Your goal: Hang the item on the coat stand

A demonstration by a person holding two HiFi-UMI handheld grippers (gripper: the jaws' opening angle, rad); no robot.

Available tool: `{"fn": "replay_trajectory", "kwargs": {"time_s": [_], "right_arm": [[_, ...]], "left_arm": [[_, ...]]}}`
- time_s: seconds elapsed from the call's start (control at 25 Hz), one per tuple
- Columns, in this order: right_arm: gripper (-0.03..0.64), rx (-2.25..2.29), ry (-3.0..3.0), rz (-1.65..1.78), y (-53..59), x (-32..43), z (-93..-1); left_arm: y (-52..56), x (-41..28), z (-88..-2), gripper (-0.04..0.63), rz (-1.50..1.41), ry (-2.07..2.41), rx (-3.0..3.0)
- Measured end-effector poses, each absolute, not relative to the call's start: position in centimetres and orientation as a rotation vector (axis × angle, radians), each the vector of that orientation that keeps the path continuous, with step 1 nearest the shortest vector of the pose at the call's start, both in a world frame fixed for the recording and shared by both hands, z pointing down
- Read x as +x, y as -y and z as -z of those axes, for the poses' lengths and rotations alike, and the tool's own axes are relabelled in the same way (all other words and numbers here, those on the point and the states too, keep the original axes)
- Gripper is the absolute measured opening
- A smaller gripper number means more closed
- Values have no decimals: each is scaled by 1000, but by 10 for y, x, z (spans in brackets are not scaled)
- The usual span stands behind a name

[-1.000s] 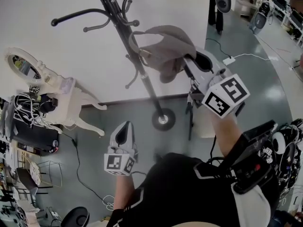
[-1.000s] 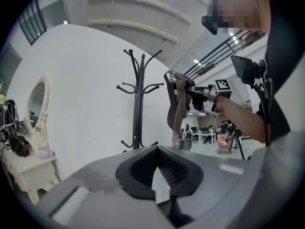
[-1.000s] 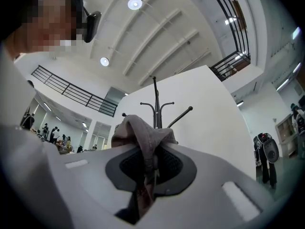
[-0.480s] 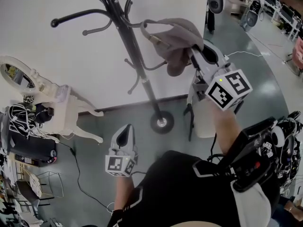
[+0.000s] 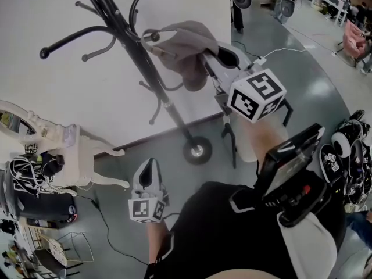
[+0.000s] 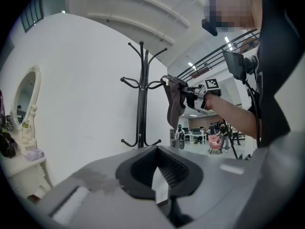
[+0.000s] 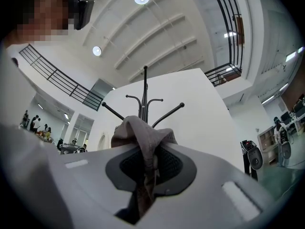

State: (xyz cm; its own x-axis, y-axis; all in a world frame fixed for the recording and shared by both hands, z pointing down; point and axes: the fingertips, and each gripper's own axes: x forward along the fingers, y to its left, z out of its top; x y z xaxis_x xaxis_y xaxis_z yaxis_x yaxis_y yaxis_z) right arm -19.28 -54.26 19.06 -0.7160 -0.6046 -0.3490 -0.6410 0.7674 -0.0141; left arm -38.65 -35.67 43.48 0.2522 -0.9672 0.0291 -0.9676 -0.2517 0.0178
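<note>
The right gripper (image 5: 212,60) reached toward the upper middle of the head view, its marker cube nearer the person and its jaws pointing at the black coat stand (image 5: 136,57). In the right gripper view its jaws were clamped on the grey cap (image 7: 143,132). A fold of the cloth ran down between the two dark pads of the right gripper (image 7: 147,168), and the rest bunched up above the tips. The cap hid the lower part of the coat stand (image 7: 144,94) behind it.

In the head view the grey cap (image 5: 180,45) draped over and past the jaw tips toward the left. Its strap end lay just beside the tip of one upper hook. Whether it touched that hook could not be told. The left gripper view showed the grey cap (image 6: 174,101) hanging at the right of the coat stand (image 6: 140,99), level with the upper hooks.

The left gripper (image 5: 150,166) sat low in the head view, left of centre, well apart from the cap. There its jaws (image 6: 157,173) stood a narrow way apart, with nothing between them.
</note>
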Motion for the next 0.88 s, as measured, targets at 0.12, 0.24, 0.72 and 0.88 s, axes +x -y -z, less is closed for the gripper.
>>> {"fn": "replay_trajectory", "kwargs": {"time_s": [0.12, 0.24, 0.72, 0.88], "right_arm": [[33, -977, -2638, -152, 546, -197, -197], [34, -991, -2648, -142, 547, -200, -204], [34, -1008, -2750, -79, 551, -232, -249], [34, -947, -2794, -42, 542, -252, -261]], "left_arm": [[358, -388, -435, 21, -17, 1896, 2469], [359, -389, -436, 21, -13, 1889, 2475], [364, -394, -447, 21, -32, 1865, 2449], [364, -398, -446, 21, -22, 1877, 2439]]}}
